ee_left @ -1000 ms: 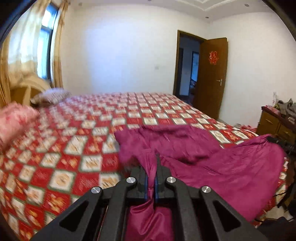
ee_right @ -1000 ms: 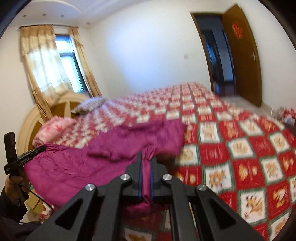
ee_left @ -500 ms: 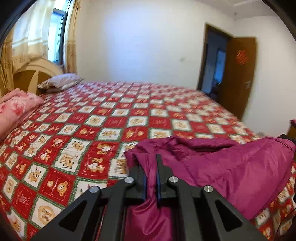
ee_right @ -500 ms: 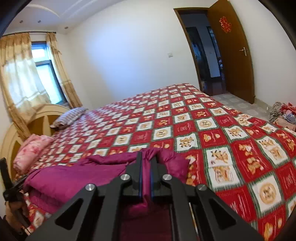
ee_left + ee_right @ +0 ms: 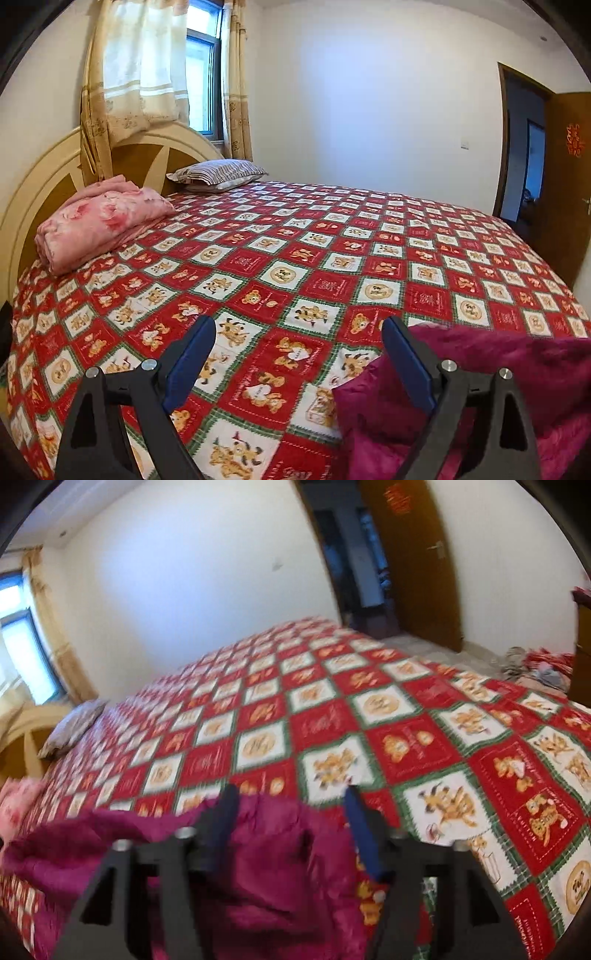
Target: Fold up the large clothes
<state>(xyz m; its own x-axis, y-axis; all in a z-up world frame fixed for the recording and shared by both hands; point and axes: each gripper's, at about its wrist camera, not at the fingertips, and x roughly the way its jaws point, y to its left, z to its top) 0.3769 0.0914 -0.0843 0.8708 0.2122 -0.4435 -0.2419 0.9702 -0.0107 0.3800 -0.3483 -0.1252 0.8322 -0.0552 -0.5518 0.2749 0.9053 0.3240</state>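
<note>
No text, label, brand or number could be read in either view. A red paper ornament [image 5: 573,140] hung on the brown wooden door [image 5: 569,184] at the right edge of the left wrist view, but its character was too small to make out; in the right wrist view it was only a blur. The bedspread [image 5: 295,258] squares carried tiny lettering, which stayed illegible.

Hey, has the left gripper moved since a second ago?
Yes. The left gripper has let go of the magenta garment, opened and swung left: the headboard and pink blanket now sit nearer the centre.
</note>
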